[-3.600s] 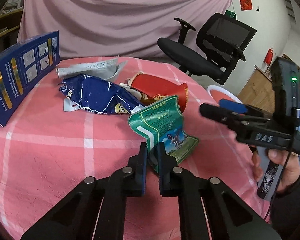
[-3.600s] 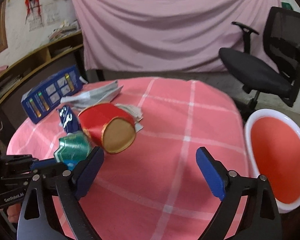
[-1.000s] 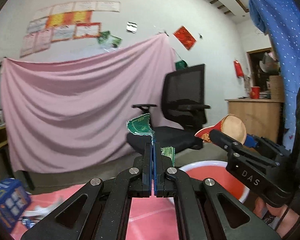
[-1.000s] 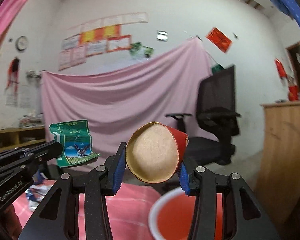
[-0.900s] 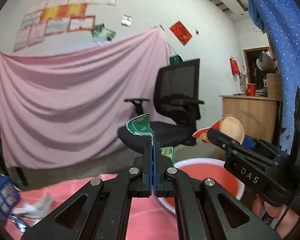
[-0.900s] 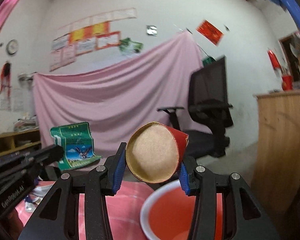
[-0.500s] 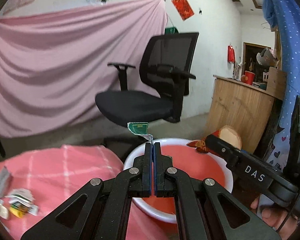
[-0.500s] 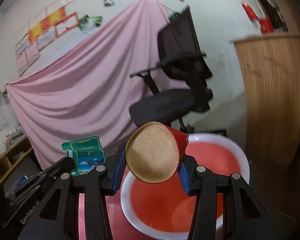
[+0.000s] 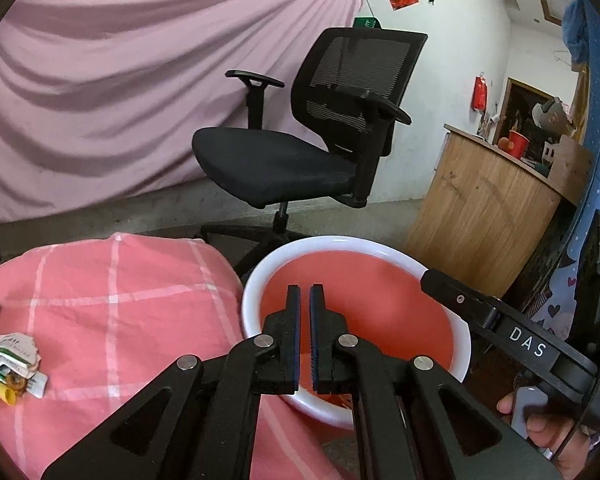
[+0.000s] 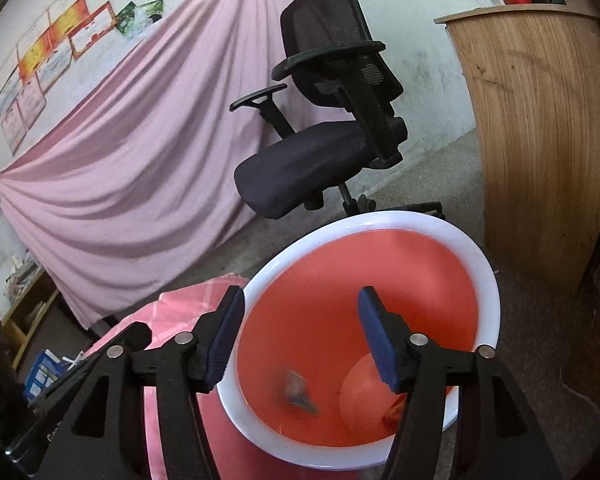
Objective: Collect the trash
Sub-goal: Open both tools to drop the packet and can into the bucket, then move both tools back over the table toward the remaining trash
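Trash, a blurred wrapper [image 10: 296, 394] and red cup [image 10: 394, 412], lies inside the white-rimmed red plastic basin [image 10: 440, 232] beside the pink checked counter [image 9: 112, 280]. Right tool [image 10: 300, 328] has just opened, empty; left tool [image 9: 304, 312] stands slightly parted, empty.

Basin [image 10: 485, 276]: glossy smooth plastic, white rim, red inside. Table [image 9: 100, 280]: matt pink checked cloth. Backdrop sheet [image 9: 120, 72]: soft matt pink cloth, creased. Office chair [image 9: 300, 148]: black mesh back, matt fabric seat. Counter [image 9: 484, 208]: wood grain, dull finish. Crumpled wrappers [image 9: 14, 364]: paper or foil, cannot tell. Floor [image 9: 148, 208]: rough grey concrete.
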### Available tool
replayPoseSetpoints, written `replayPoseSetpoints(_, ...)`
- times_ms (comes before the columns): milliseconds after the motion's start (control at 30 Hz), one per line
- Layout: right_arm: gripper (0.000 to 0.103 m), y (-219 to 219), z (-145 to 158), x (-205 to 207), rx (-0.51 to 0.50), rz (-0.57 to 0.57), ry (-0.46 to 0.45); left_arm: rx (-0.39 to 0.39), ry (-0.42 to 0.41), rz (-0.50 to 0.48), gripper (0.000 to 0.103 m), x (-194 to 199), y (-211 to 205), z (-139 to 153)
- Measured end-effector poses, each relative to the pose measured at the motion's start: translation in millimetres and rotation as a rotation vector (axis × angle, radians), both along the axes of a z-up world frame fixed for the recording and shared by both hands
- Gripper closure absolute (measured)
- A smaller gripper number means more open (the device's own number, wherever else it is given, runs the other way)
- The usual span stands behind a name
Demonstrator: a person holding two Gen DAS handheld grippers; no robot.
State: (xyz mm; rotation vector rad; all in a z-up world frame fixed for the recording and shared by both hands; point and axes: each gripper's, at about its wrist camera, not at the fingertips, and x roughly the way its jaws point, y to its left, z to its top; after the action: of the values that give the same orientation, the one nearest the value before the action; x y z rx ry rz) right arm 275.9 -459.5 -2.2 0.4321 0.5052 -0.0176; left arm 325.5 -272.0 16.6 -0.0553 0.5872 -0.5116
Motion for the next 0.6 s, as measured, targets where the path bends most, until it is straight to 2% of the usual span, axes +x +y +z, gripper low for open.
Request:
replayPoseSetpoints(67, 0.038, 1, 4, 0, -0.011, 0.005, -0.018, -0.001, -0.008, 0.016, 0.095, -4, 9, 3)
replayPoseSetpoints(133, 0.034, 5, 9, -1, -0.027, 0.013, -0.044, -0.013, -0.027, 0.046, 0.079, -10, 21, 7)
replayPoseSetpoints(200, 0.024, 13, 15, -6, -0.054, 0.023, -0.082, -0.031, -0.057, 0.082, 0.069, -15, 32, 11)
replayPoseSetpoints(300, 0.015, 26, 25, -10, -0.095, 0.04, -0.126, -0.053, -0.113, 0.138, 0.067, -27, 55, 22)
replayPoseSetpoints(367, 0.007, 34, 30, -11, -0.116, 0.048, -0.154, -0.052, -0.138, 0.172, 0.062, -32, 68, 28)
replayPoseSetpoints(433, 0.0, 42, 35, -14, -0.132, 0.058, -0.19, -0.063, -0.165, 0.212, 0.045, -40, 85, 32)
replayPoseSetpoints(500, 0.0, 52, 40, -16, -0.151, 0.073, -0.226, -0.071, -0.195, 0.257, 0.038, -48, 102, 37)
replayPoseSetpoints(567, 0.0, 65, 45, -18, -0.173, 0.097, -0.266, -0.072, -0.215, 0.293, 0.024, -55, 118, 40)
replayPoseSetpoints(600, 0.0, 72, 46, -19, -0.18, 0.109, -0.286, -0.071, -0.222, 0.307, 0.013, -57, 125, 40)
